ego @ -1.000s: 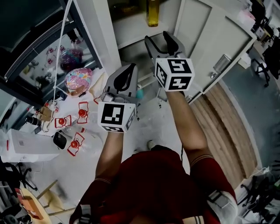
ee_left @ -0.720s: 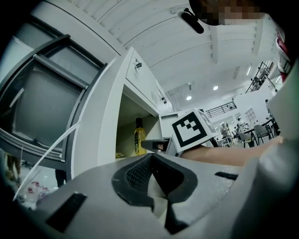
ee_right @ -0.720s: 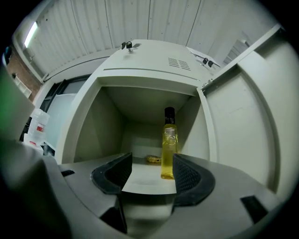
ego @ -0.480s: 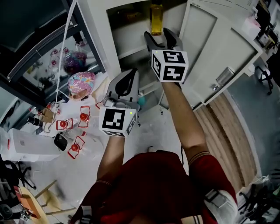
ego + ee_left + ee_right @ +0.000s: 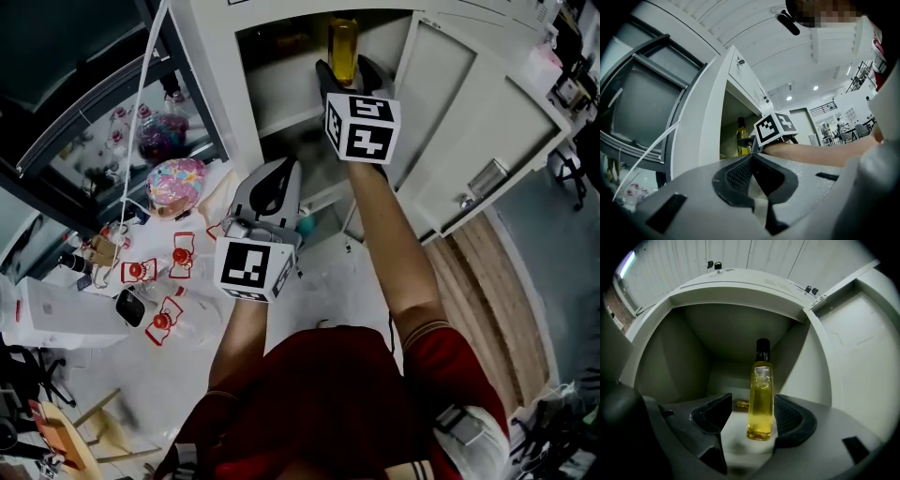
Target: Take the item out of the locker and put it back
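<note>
A tall bottle of yellow liquid with a dark cap [image 5: 760,399] stands upright on the shelf of the open white locker [image 5: 722,333]. My right gripper [image 5: 753,403] reaches into that compartment. The bottle stands between its jaws, close to the right pad [image 5: 787,416] with a gap on the left. The jaws are opening and do not press on it. In the head view the bottle [image 5: 342,42] shows just past the right gripper [image 5: 345,67]. My left gripper [image 5: 270,187] hangs lower in front of the locker, shut and empty. The left gripper view also shows the bottle [image 5: 742,138].
The locker door [image 5: 469,112] stands swung open to the right. A small gold object [image 5: 741,403] lies at the back of the shelf. On the floor to the left are a pink patterned ball [image 5: 173,178], red-and-white items [image 5: 155,281] and a white box [image 5: 56,314].
My right gripper has moved forward into the locker compartment until the bottle stands between its jaws. The left gripper has barely moved.
</note>
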Action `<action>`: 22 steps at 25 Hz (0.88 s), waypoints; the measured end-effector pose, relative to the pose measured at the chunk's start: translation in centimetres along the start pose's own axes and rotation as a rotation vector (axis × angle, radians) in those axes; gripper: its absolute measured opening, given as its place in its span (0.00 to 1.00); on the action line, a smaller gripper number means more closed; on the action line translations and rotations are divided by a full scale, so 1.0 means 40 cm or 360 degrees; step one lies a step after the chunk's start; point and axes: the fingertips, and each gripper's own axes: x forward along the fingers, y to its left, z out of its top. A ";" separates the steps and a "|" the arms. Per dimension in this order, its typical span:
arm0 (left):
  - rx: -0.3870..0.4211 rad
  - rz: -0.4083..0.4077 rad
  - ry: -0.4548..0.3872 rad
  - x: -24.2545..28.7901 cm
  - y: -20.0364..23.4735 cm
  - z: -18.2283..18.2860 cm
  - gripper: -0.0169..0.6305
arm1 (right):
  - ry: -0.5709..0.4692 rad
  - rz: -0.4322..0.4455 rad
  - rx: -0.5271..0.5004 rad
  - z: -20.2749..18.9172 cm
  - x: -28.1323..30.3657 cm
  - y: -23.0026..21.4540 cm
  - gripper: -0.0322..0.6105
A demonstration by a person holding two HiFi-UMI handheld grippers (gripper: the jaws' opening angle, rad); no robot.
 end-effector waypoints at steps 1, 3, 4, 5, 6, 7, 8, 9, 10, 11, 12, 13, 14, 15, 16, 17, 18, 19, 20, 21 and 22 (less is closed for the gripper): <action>0.0001 -0.0002 0.0000 -0.001 0.001 0.000 0.04 | 0.0003 -0.0006 -0.0004 0.001 0.004 -0.001 0.45; 0.0002 -0.0007 0.0001 -0.002 0.003 -0.002 0.04 | 0.0015 -0.0017 -0.0015 0.003 0.014 -0.003 0.45; 0.0003 -0.0010 0.0001 -0.002 0.004 -0.002 0.04 | 0.0023 -0.0021 -0.0019 0.004 0.020 -0.003 0.45; 0.0003 -0.0014 0.0000 -0.001 0.004 -0.002 0.04 | 0.0031 -0.0026 -0.0023 0.004 0.026 -0.004 0.45; 0.0004 -0.0017 -0.0002 -0.001 0.004 -0.002 0.04 | 0.0039 -0.0030 -0.0026 0.003 0.032 -0.006 0.45; 0.0004 -0.0019 -0.0003 -0.002 0.005 -0.002 0.04 | 0.0046 -0.0034 -0.0029 0.002 0.038 -0.007 0.45; 0.0004 -0.0022 -0.0003 -0.002 0.006 -0.001 0.04 | 0.0052 -0.0039 -0.0031 0.000 0.043 -0.008 0.45; 0.0004 -0.0024 -0.0002 -0.003 0.008 -0.001 0.04 | 0.0058 -0.0043 -0.0030 -0.002 0.048 -0.009 0.45; 0.0004 -0.0026 0.0000 -0.003 0.010 -0.001 0.04 | 0.0063 -0.0046 -0.0029 -0.003 0.053 -0.010 0.45; 0.0003 -0.0027 -0.0001 -0.004 0.011 -0.001 0.04 | 0.0067 -0.0050 -0.0027 -0.005 0.058 -0.011 0.45; 0.0002 -0.0029 -0.0001 -0.004 0.012 -0.002 0.04 | 0.0071 -0.0054 -0.0026 -0.006 0.062 -0.013 0.45; 0.0002 -0.0032 -0.0001 -0.003 0.013 -0.002 0.04 | 0.0075 -0.0058 -0.0027 -0.007 0.067 -0.015 0.45; 0.0003 -0.0034 0.0000 -0.003 0.013 -0.002 0.04 | 0.0080 -0.0061 -0.0027 -0.008 0.072 -0.018 0.45; 0.0003 -0.0035 0.0000 -0.004 0.014 -0.002 0.04 | 0.0085 -0.0065 -0.0025 -0.008 0.076 -0.022 0.44; 0.0003 -0.0034 0.0000 -0.005 0.015 -0.003 0.04 | 0.0089 -0.0070 -0.0023 -0.009 0.079 -0.025 0.44; 0.0002 -0.0035 0.0000 -0.005 0.016 -0.003 0.04 | 0.0094 -0.0076 -0.0021 -0.009 0.083 -0.030 0.43; 0.0003 -0.0036 0.0003 -0.005 0.017 -0.003 0.04 | 0.0098 -0.0083 -0.0021 -0.009 0.086 -0.034 0.43; 0.0004 -0.0038 0.0006 -0.004 0.018 -0.004 0.04 | 0.0102 -0.0090 -0.0019 -0.010 0.090 -0.038 0.42; 0.0005 -0.0038 0.0007 -0.003 0.019 -0.005 0.04 | 0.0106 -0.0097 -0.0018 -0.011 0.095 -0.043 0.40; 0.0005 -0.0038 0.0008 -0.003 0.020 -0.007 0.04 | 0.0108 -0.0103 -0.0017 -0.012 0.098 -0.047 0.39; 0.0004 -0.0038 0.0006 -0.003 0.020 -0.008 0.04 | 0.0110 -0.0109 -0.0016 -0.012 0.099 -0.050 0.37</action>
